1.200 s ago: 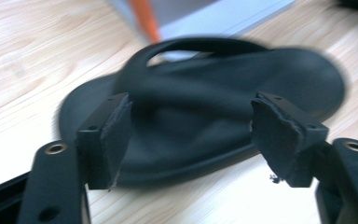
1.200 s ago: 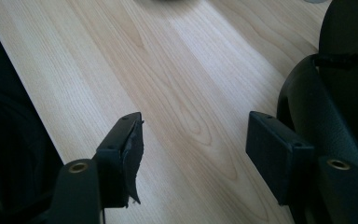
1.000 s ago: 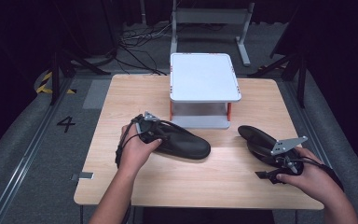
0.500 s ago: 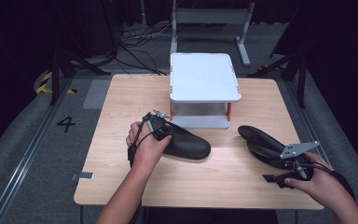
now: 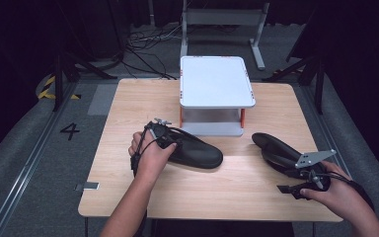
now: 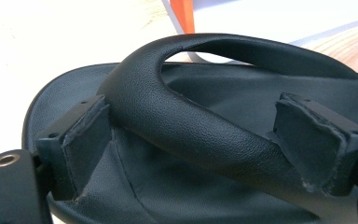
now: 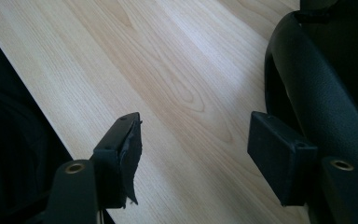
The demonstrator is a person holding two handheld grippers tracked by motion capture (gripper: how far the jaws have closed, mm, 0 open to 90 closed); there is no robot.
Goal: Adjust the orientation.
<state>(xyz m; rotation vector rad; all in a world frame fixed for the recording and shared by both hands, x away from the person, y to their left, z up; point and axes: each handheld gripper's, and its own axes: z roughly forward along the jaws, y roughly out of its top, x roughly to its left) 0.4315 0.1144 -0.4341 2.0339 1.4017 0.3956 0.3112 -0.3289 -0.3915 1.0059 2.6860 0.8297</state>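
Since a second ago the left gripper (image 5: 164,138) has sunk onto the black leather flip-flop sandal (image 5: 197,152) and its jaws have just been opening; they now stand spread astride the strap, not pinching. The matte, pebbled sandal lies flat on the light wooden worktop (image 5: 128,103), before the white riser shelf (image 5: 216,81). The right gripper's (image 7: 193,149) jaws gape empty beside the second black sandal (image 5: 276,150).

Black sandals (image 5: 197,152), pale wood-grain table (image 5: 128,103), white stand (image 5: 216,81), seemingly orange-legged

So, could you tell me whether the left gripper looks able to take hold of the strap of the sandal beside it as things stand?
Probably yes. The left gripper has just opened its fingers, and they straddle the strap of the left sandal without pressing on it. Nothing lies between; closing should catch it.
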